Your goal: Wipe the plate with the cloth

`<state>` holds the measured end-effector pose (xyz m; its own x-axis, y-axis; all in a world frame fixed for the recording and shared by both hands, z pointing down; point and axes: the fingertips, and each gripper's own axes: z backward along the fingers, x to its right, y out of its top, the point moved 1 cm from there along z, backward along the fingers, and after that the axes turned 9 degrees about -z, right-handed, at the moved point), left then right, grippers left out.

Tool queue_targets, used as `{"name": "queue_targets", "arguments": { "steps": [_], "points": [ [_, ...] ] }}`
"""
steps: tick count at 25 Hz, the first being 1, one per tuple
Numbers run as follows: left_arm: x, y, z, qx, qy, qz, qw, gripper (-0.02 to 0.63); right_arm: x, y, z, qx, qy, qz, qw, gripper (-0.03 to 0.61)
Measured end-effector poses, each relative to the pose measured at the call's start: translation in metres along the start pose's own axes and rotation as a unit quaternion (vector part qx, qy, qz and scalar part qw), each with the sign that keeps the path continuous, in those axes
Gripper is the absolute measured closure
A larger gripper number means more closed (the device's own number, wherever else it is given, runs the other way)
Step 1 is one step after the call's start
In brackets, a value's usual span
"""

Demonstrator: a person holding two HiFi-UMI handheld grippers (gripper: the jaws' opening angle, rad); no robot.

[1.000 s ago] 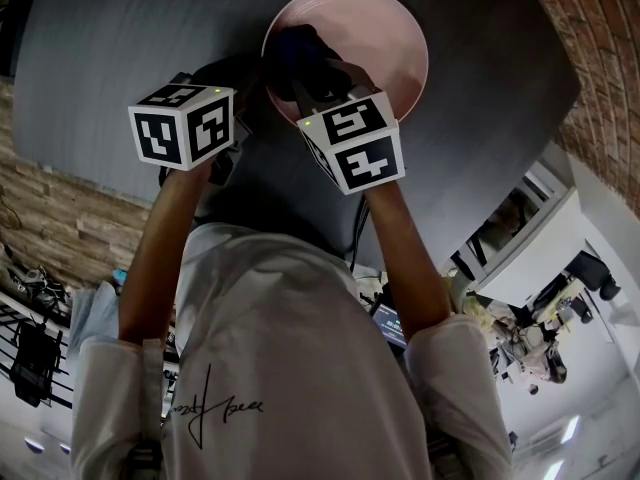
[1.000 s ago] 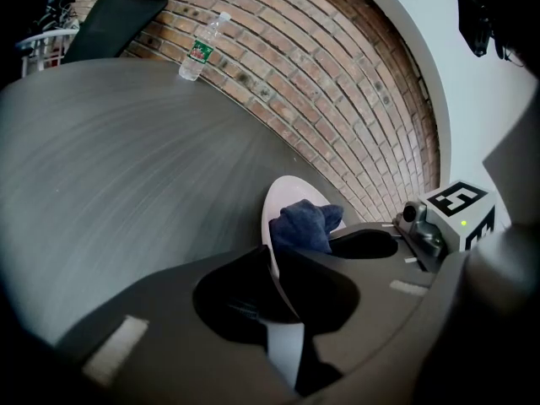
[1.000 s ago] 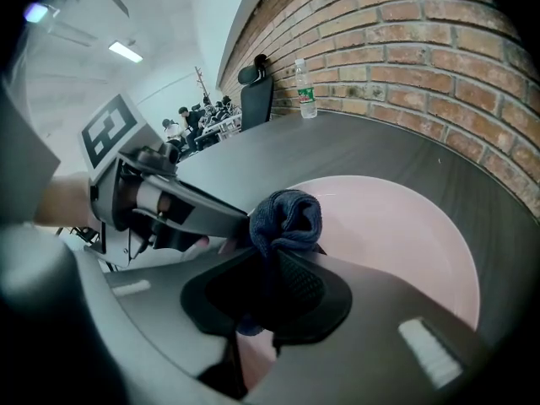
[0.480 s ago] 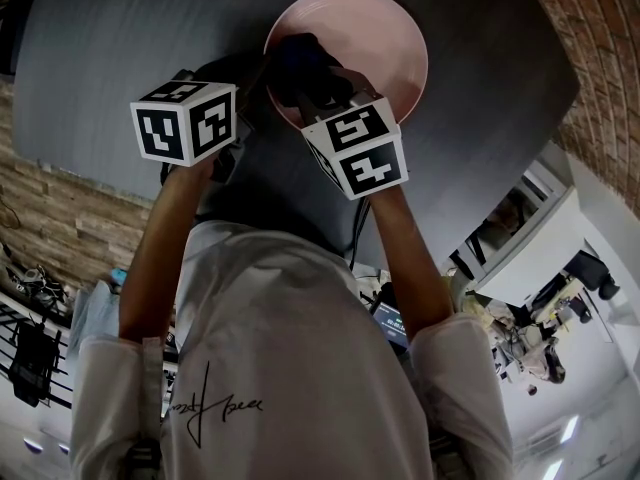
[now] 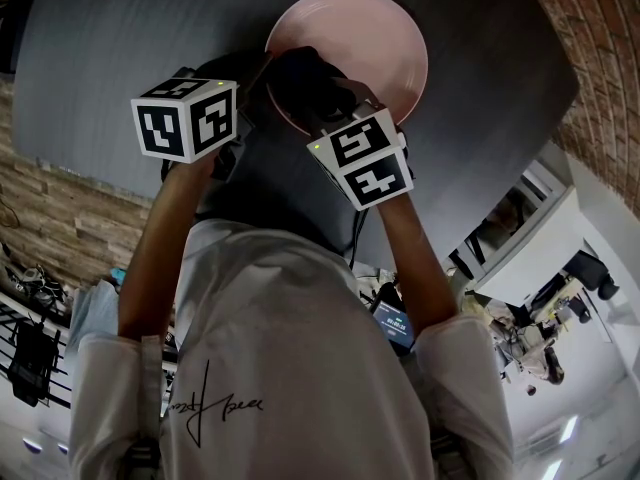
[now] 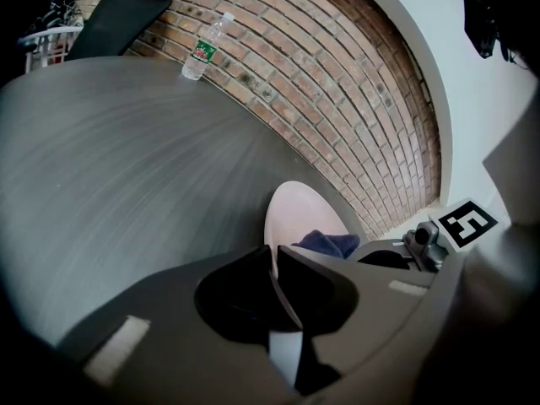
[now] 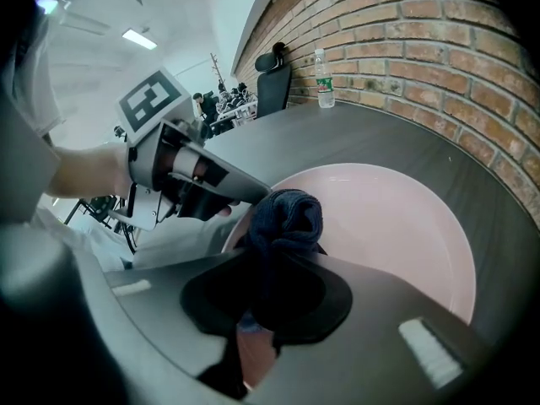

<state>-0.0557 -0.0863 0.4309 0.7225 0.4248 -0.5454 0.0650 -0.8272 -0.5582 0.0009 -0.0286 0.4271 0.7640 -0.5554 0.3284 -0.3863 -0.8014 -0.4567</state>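
A pink plate [image 5: 375,38] lies on the dark grey table [image 5: 110,58]. My left gripper [image 5: 252,80] is shut on the plate's left rim; in the left gripper view the plate [image 6: 295,218] edge runs between the jaws of that gripper [image 6: 274,264]. My right gripper [image 7: 274,260] is shut on a bunched dark blue cloth [image 7: 287,218], which presses on the near-left part of the plate [image 7: 396,226]. From the head view the cloth [image 5: 305,83] covers that edge. The two grippers sit close together, and the left gripper [image 7: 240,192] shows just left of the cloth.
A water bottle [image 6: 202,47] stands at the table's far edge by the brick wall [image 6: 337,83]; the bottle [image 7: 321,78] also shows in the right gripper view, with a black office chair [image 7: 272,83] beside it. Open tabletop surrounds the plate.
The right gripper has drawn the cloth back across the plate toward its near rim. The left gripper stays on the rim, hardly moved.
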Motion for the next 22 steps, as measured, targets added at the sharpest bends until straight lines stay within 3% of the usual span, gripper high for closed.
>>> {"name": "queue_targets", "arguments": {
  "steps": [22],
  "points": [
    [0.002,-0.007,-0.001,-0.01,-0.006,0.007,0.9999,0.569,-0.003,-0.032,0.015,-0.044,0.017,0.047,0.998,0.512]
  ]
}}
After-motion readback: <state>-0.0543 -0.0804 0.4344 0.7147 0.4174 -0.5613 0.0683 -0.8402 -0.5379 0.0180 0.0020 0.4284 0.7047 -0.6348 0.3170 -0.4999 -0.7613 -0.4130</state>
